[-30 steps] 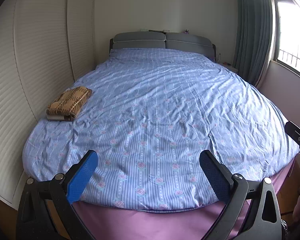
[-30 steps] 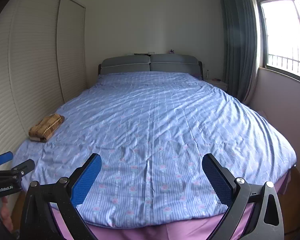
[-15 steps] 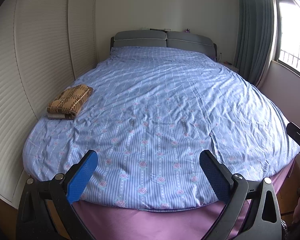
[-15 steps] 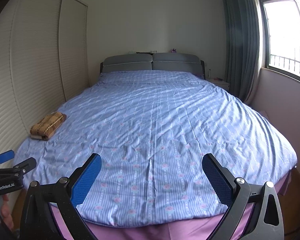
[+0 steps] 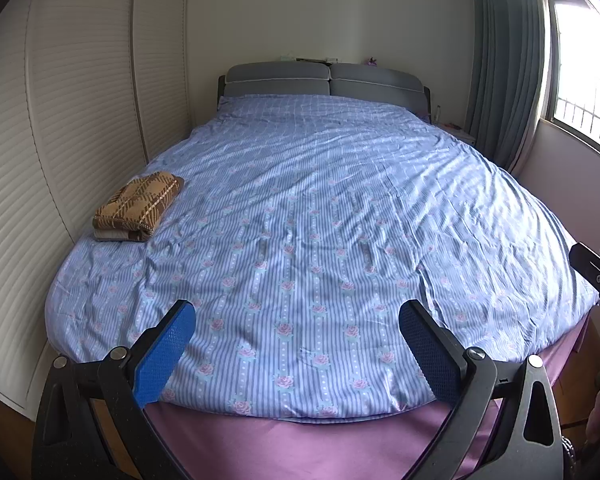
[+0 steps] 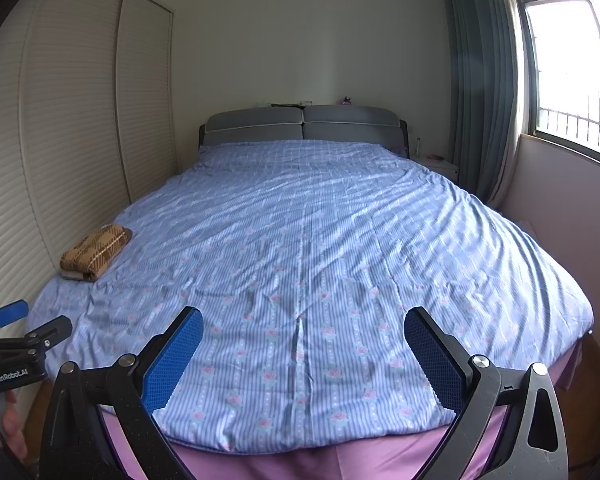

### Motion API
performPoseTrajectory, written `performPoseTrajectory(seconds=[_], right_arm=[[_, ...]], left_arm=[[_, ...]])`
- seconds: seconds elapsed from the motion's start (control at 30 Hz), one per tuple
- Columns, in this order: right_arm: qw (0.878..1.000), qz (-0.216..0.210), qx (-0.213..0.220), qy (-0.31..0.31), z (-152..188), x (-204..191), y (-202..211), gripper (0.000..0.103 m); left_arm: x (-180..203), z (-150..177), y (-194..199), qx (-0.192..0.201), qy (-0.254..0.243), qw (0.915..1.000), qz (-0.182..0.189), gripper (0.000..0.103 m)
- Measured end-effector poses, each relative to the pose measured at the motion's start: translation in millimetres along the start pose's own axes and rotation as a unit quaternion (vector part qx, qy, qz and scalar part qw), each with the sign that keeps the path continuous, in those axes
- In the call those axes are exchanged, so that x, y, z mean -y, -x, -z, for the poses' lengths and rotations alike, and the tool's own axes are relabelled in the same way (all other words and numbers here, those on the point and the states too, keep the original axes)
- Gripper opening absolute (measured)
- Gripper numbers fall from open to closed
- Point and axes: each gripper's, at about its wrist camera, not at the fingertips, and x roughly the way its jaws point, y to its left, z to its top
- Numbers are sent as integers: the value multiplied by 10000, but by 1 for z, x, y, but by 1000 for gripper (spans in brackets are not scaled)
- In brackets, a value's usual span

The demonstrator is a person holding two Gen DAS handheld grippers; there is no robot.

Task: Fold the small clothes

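Note:
A folded brown plaid garment (image 5: 138, 207) lies on the left edge of the bed, on top of a pale folded piece; it also shows in the right wrist view (image 6: 95, 252). My left gripper (image 5: 296, 340) is open and empty, held at the foot of the bed. My right gripper (image 6: 303, 344) is open and empty, also at the foot of the bed. The left gripper shows at the left edge of the right wrist view (image 6: 24, 332). The right gripper's fingers (image 5: 596, 268) show at the right edge of the left wrist view.
The bed has a blue striped floral duvet (image 5: 320, 220) over a pink sheet (image 5: 300, 448) and a grey headboard (image 5: 324, 80). White louvred wardrobe doors (image 5: 60, 120) run along the left. Grey curtains (image 6: 480, 80), a window and a nightstand (image 6: 440, 166) are at the right.
Both grippers have drifted slightly, so the bed sits a little lower and farther in view. The jaws stay open and the folded garment has not moved.

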Motion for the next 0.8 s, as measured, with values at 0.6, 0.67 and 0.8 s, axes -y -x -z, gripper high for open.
performPoseTrajectory(seconds=[0.6,0.67,0.8], right_arm=[[10000,5,-8,-8,0,0,1,102],[10000,-2,-6,-11,0,0,1,102],[10000,-1,-8,-9,0,0,1,102]], left_arm=[[0,0,2,18,-1,10000,8,103],[0,0,2,19,0,10000,4,103],[0,0,3,16,2,10000,5,103]])
